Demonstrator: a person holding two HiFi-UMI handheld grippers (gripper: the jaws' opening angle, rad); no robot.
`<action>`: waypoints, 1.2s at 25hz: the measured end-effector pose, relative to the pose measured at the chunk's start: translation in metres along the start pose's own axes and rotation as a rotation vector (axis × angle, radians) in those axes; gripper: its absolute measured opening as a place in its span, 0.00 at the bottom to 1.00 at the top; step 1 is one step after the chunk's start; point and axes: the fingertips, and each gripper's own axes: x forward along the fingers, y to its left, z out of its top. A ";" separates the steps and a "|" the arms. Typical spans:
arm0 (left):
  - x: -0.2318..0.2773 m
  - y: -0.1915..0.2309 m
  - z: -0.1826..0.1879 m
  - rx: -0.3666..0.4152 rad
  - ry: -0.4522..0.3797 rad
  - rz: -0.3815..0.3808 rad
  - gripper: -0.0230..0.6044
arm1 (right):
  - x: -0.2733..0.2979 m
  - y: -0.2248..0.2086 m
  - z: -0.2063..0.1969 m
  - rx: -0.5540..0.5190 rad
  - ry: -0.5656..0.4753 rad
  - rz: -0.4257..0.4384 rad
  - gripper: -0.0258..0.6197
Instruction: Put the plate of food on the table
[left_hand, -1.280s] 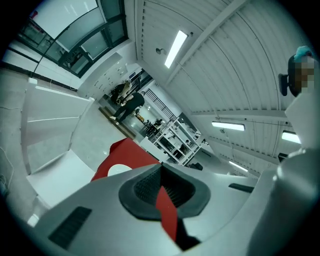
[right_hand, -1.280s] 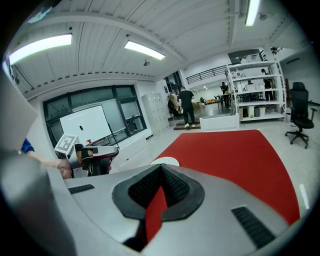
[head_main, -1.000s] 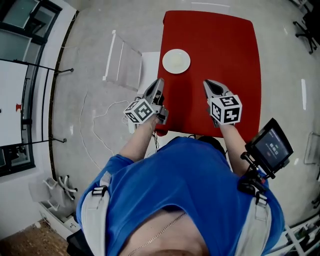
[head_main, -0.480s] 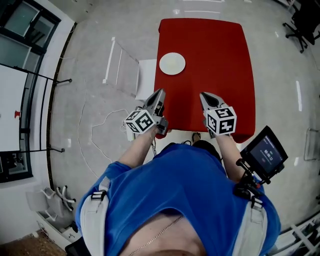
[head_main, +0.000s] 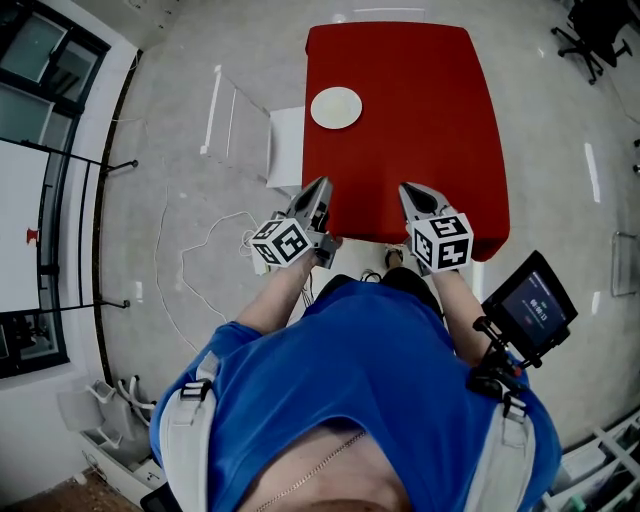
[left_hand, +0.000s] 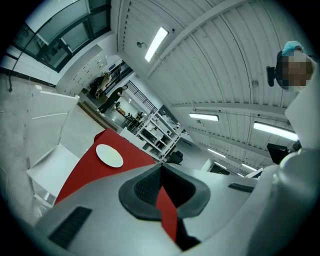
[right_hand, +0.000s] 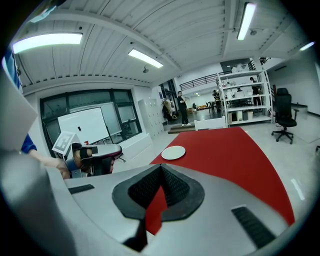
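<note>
Plate (head_main: 336, 107) sits flat on the red table (head_main: 420, 100), close to the table's left edge and toward the far-left corner. It reads plain white from the head view, and I can't make out anything on it. The same plate shows in the left gripper view (left_hand: 109, 155) and the right gripper view (right_hand: 173, 152), and it looks bare white in both.

Left gripper (head_main: 322, 184): fingers pressed together, nothing between them, only a red sliver of table visible behind the pads (left_hand: 142, 187). It's at the table's near-left corner, held above the surface and not touching it, well apart from the plate.

Right gripper (head_main: 405, 189): fingers also pressed together with nothing pinched, and its pads (right_hand: 145, 189) meet at the tip. It hovers over the near edge of the table, right of the left gripper.

White chair (head_main: 240, 130) stands just beside the table's left edge, level with the plate. Small screen (head_main: 535, 300) is rigged at the person's right side, off the near-right corner.
</note>
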 end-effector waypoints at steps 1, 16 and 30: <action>0.001 0.000 -0.001 0.000 0.002 -0.001 0.05 | 0.000 -0.001 0.000 0.000 -0.001 -0.003 0.04; 0.006 0.000 -0.003 0.016 0.026 -0.011 0.05 | -0.004 0.000 -0.004 -0.008 0.015 -0.018 0.04; 0.011 -0.002 -0.009 0.005 0.021 -0.009 0.05 | -0.007 -0.003 -0.010 -0.026 0.032 -0.019 0.04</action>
